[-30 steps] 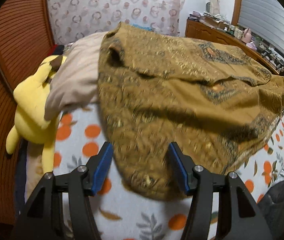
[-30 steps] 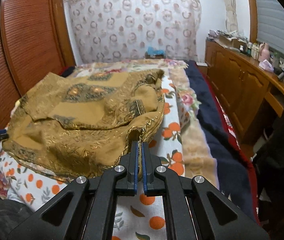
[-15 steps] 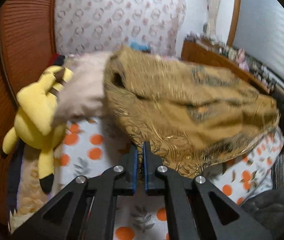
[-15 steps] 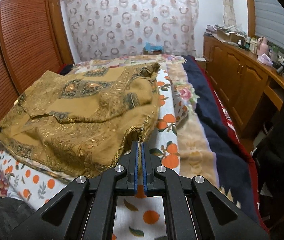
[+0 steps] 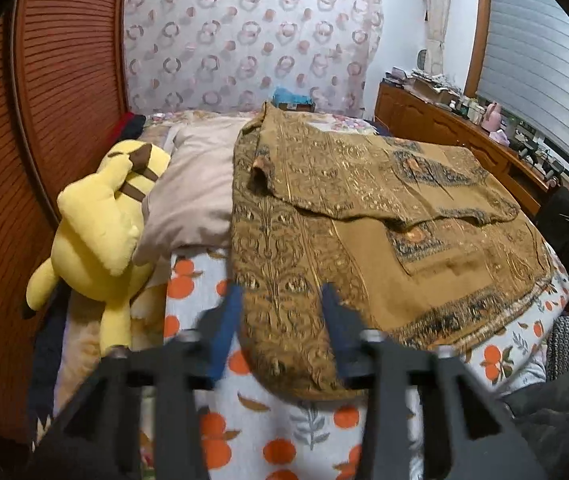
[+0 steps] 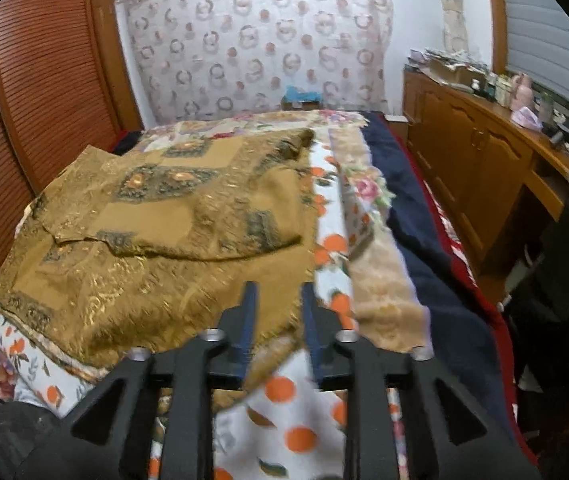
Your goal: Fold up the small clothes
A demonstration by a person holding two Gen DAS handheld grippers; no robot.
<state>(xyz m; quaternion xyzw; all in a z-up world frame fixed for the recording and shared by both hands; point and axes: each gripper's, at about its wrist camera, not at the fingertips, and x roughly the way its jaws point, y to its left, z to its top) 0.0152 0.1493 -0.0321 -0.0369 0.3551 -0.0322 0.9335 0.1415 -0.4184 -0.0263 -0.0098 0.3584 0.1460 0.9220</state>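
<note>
A mustard-brown patterned garment lies spread on the bed, its upper part folded over the lower. In the left wrist view my left gripper hovers over the garment's near left corner; its jaws are opening and the cloth lies below and between them, not pressed. In the right wrist view the same garment fills the left half of the bed. My right gripper is at its near right corner, jaws opening, with the cloth's edge lying loose between the blue pads.
An orange-print sheet covers the bed. A yellow plush toy and a beige pillow lie at the left by the slatted wooden wall. A dark blue blanket and wooden sideboard flank the right.
Both grippers went from shut on the garment's near corners to partly open, and the lifted cloth has dropped flat onto the bed. The left view has risen slightly.
</note>
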